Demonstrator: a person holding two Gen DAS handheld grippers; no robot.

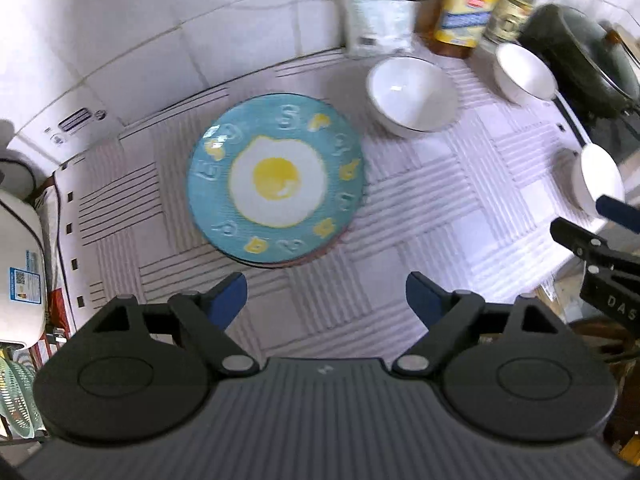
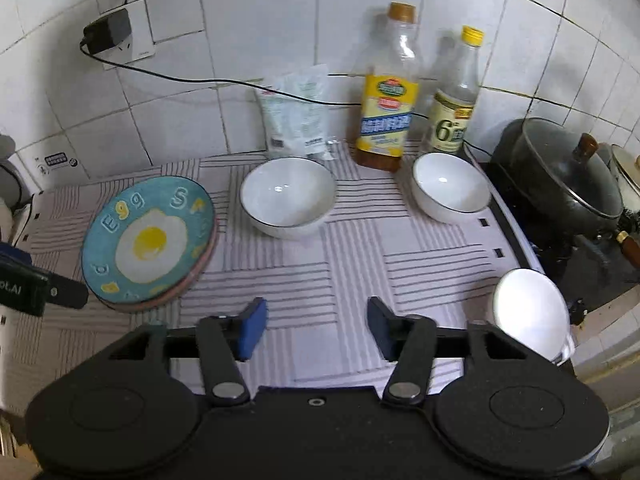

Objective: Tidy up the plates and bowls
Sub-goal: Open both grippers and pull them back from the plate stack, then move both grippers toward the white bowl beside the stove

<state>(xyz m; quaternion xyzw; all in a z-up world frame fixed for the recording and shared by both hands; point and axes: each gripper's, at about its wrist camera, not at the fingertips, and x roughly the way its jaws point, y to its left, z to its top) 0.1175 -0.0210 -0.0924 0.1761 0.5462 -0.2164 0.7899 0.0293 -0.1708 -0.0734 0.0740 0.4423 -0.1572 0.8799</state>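
Both hand-held grippers hang empty above the counter: the left gripper [image 1: 326,296] with its blue-padded jaws spread wide, the right gripper [image 2: 316,328] with its jaws parted less far, nothing between either pair. Below the left one lies the round turquoise ceramic plate painted with a fried egg and raised letters [image 1: 276,178], resting on top of a pinkish plate whose rim just shows beneath it. Three white glazed bowls with thin dark rims sit well apart on the mat: a middle bowl [image 2: 288,196], a back bowl [image 2: 450,186] near the stove, and a front bowl [image 2: 530,312] at the mat's right edge. These pieces look stiff, smooth, slippery and breakable; a bowl is probably best pinched across its rim wall. Everything rests on a pale woven mat with grey stripe blocks [image 2: 352,264]. Behind stand a yellow-labelled oil bottle [image 2: 388,92], a clear vinegar bottle [image 2: 456,96] and a white pouch [image 2: 298,114]; a dark lidded pot [image 2: 560,172] sits at right.
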